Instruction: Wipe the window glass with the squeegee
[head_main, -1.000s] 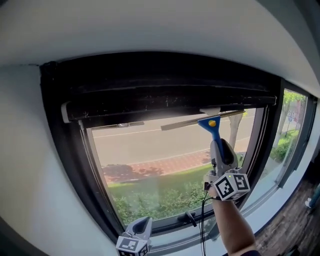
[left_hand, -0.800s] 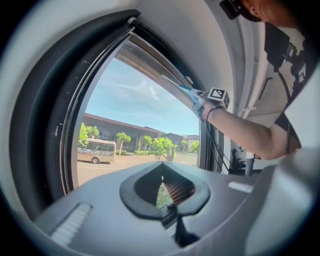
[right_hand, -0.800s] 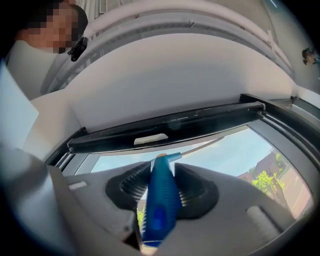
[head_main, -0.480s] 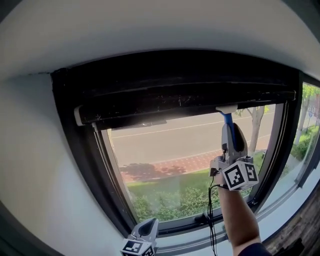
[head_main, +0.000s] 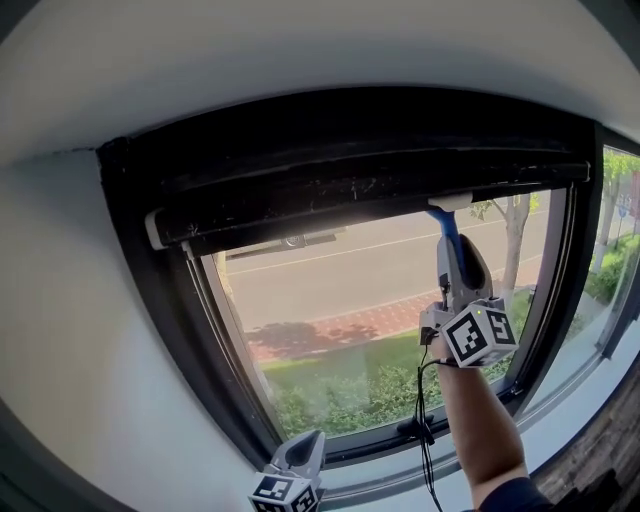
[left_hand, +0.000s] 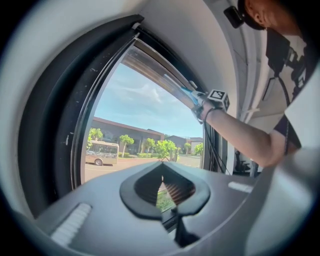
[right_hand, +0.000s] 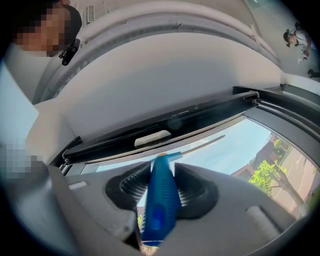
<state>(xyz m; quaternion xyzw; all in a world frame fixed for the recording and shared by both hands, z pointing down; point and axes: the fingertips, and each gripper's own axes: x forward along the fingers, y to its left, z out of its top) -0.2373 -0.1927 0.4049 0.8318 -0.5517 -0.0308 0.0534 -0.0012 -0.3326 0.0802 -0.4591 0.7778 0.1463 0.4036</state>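
- Right now my right gripper (head_main: 452, 252) is held high at the upper right of the window, its jaws clamped on the blue handle of the squeegee (head_main: 445, 228).
- From the right gripper view, that handle runs straight up between the ribbed pads (right_hand: 131, 186), and the thin blade lies along the top of the window glass (head_main: 350, 300).
- The squeegee's head sits at the glass's upper edge, just under the dark top bar of the window frame (head_main: 330, 150) and beside a small white tab (head_main: 450, 203) on that bar.
- My left gripper (head_main: 305, 448) hangs low, below the bottom of the frame and well apart from the squeegee; its jaws are drawn together at the tips with nothing between them.
- A black cable (head_main: 420, 420) dangles from the right gripper alongside the person's forearm (head_main: 482, 430).
- Through the glass I see a road, a brick path and grass.
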